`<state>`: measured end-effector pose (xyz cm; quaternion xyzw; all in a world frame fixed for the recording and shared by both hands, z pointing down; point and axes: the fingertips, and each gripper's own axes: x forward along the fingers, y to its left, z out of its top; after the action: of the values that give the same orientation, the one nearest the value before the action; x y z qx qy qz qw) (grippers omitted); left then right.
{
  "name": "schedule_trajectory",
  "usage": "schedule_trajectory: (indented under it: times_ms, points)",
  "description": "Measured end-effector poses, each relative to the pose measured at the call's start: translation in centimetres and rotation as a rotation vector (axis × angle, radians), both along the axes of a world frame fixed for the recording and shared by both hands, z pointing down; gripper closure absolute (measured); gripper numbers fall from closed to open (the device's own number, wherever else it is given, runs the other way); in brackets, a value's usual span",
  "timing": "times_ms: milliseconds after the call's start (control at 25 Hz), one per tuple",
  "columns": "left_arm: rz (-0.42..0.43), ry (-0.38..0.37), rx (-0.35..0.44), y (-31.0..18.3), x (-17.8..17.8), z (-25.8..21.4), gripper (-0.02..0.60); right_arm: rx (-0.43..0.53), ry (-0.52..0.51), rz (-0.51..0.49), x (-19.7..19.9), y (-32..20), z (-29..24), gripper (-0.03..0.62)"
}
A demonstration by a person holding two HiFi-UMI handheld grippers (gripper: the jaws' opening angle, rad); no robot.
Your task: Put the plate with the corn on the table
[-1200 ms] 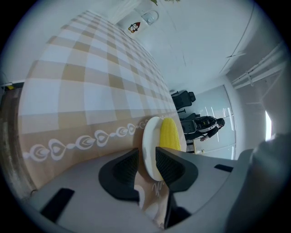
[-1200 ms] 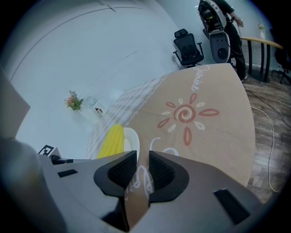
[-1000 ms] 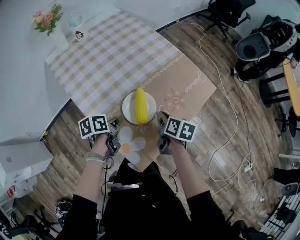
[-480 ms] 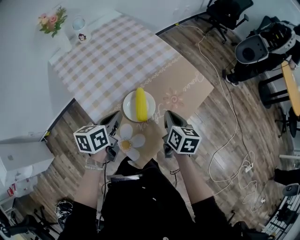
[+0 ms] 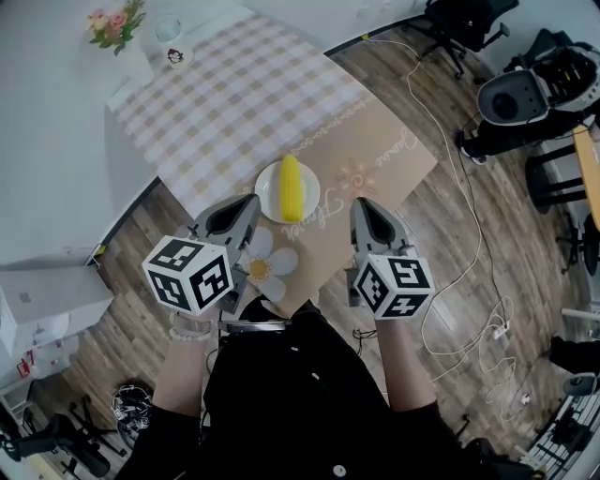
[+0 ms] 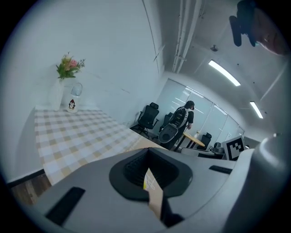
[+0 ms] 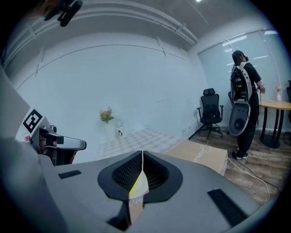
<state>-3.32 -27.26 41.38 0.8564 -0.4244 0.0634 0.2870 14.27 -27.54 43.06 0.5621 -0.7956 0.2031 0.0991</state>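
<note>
Overhead, left gripper and right gripper hovered clenched and empty, the plate resting on the brown carton just ahead between their jaws, its corn pointing away toward the checked worktop, left seemingly nearer.

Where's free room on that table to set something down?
The checked cloth is bare from the plate of corn up to the vase. The brown mat right of the plate is bare too. Crowded only at the far corner: vase and glass.
</note>
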Motion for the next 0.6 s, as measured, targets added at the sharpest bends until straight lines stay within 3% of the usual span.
schedule_trajectory:
  times_ms: [240, 600]
  points:
    - [0.008, -0.058, 0.117, 0.8, -0.1, -3.2, 0.569, 0.087, 0.050, -0.031, -0.6, 0.6, -3.2, 0.549]
    - [0.033, -0.107, 0.188, 1.6, 0.0, -5.4, 0.569, 0.146, 0.090, -0.063, -0.4, 1.3, -6.1, 0.551]
